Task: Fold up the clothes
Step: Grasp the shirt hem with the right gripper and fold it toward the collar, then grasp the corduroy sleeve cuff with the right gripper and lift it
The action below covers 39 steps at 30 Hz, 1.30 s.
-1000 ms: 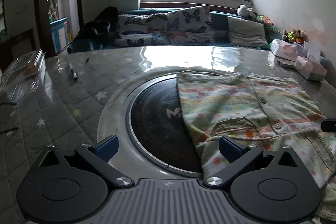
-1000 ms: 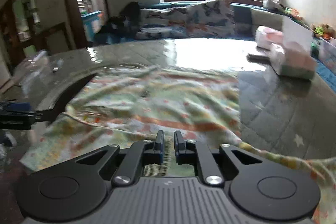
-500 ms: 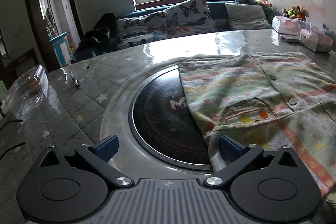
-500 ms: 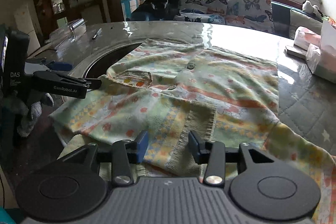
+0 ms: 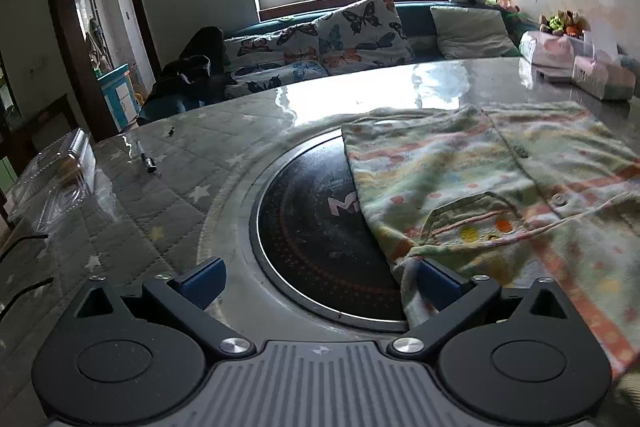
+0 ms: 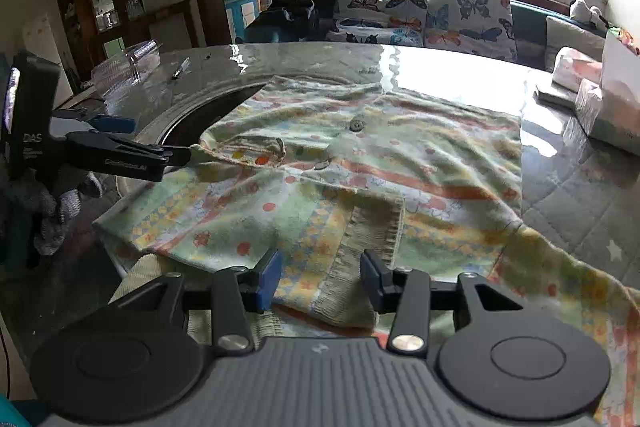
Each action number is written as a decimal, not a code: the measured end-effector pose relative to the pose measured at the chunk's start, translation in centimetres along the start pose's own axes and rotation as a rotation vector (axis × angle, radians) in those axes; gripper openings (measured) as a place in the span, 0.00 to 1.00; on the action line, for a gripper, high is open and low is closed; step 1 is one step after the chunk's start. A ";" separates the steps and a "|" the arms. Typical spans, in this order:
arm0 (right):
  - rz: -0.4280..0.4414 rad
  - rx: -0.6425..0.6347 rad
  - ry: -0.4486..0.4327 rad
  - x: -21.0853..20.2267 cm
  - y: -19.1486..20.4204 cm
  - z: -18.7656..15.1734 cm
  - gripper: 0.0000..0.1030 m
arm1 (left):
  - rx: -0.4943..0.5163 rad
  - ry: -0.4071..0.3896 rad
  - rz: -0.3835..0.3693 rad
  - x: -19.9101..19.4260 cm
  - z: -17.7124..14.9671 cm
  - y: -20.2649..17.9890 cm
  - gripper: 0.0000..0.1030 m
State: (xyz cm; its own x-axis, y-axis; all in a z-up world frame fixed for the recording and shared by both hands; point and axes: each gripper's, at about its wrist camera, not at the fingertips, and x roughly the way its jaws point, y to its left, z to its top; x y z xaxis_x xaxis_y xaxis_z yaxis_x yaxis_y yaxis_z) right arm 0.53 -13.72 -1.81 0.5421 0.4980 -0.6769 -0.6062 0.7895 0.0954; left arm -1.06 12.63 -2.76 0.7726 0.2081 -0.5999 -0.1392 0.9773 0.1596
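Observation:
A pale green shirt (image 6: 360,163) with orange stripes, buttons and a small pocket lies spread on the glossy table (image 6: 460,83). One sleeve is folded over its front, and the ribbed cuff (image 6: 372,227) ends just ahead of my right gripper (image 6: 320,279). That gripper's jaws are opening; the cuff lies under the gap and the pads do not press it. My left gripper (image 5: 320,283) stands wide open at the shirt's left edge (image 5: 404,259), its right blue pad against the cloth. In the right wrist view the left gripper (image 6: 150,141) shows by the pocket corner.
A round black hotplate (image 5: 316,227) is set into the table, half under the shirt. A pen (image 5: 146,159) and a clear plastic box (image 5: 60,171) lie far left. Tissue packs (image 6: 600,107) stand far right. A sofa with butterfly cushions (image 5: 352,23) is behind.
The right gripper's jaws were shut on cloth; now they stand apart and the sleeve lies on the shirt front. The left gripper stayed open at the shirt's edge.

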 end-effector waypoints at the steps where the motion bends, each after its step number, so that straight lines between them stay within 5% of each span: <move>1: 0.001 0.000 -0.005 -0.1 0.1 0.1 0.49 | 0.000 -0.003 -0.014 -0.5 -0.1 0.0 1.00; 4: 0.018 -0.008 -0.017 -0.1 0.4 0.3 0.50 | 0.025 -0.013 -0.072 -2.3 -0.8 -0.4 1.00; 12: 0.018 -0.017 0.014 0.5 0.5 -0.4 0.53 | 0.089 -0.005 -0.086 -4.2 -3.7 -0.4 1.00; 29: 0.004 0.053 -0.039 0.6 -0.9 0.5 0.58 | -0.013 0.023 -0.083 -4.0 -1.6 -0.2 1.00; 35: -0.122 0.148 -0.110 -2.6 -3.7 -1.1 0.59 | -0.011 -0.011 -0.118 -4.7 -0.7 -1.5 1.00; 39: -0.289 0.247 -0.126 -4.7 -7.1 -3.2 0.59 | -0.010 -0.016 -0.138 -4.9 -0.3 -2.4 1.00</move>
State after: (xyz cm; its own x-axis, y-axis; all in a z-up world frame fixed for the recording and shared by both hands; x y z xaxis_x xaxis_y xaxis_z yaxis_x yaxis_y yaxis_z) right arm 0.42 -22.79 -1.60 0.7461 0.2702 -0.6085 -0.2679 0.9585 0.0971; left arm -4.73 9.27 -0.46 0.7943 0.0715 -0.6033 -0.0372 0.9969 0.0692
